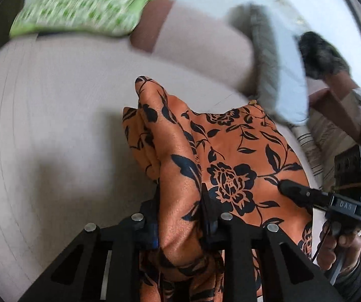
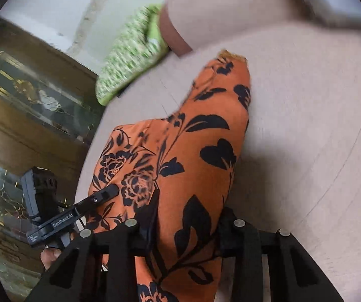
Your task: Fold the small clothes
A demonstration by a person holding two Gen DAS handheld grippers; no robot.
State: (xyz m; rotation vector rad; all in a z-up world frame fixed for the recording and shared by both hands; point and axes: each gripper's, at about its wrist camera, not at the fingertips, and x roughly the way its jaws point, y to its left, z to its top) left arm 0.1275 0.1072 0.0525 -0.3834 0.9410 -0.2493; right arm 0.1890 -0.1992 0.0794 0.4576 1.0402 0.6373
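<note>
A: Okay, quick pass, left to right. Left gripper (image 1: 180, 216) first?

B: Clenched on the orange floral cloth (image 1: 230, 156). A thick bunched fold runs up between its fingers (image 1: 206, 214) and both pads press into it.

A: Why gripped there?

B: My read: it holds one edge so the cloth can be lifted or stretched for a fold. Judgement only.

A: Right gripper (image 2: 188, 224)?

B: Also clamped on the same cloth (image 2: 180, 151), fabric pinched between the fingers (image 2: 152, 209). In the left wrist view its tip (image 1: 291, 188) lies on the cloth just beside the left one. So two grips near each other along the near edge, probably to fold it as a pair.

A: Where is the cloth?

B: Over the pale pink bed cover (image 1: 54, 138), near end raised in both grippers, far end lying on the cover. The frames don't show an edge of the bed close to it.

A: Axis, direction?

B: Long axis runs away from both cameras; narrow tip (image 2: 230, 60) points toward the far side, toward the green patterned pillow (image 2: 132, 68).

A: Anything else?

B: Grey and white bedding (image 1: 278, 75) at the far right, blurred. Person's hand (image 1: 341, 249) under the right tool.
</note>
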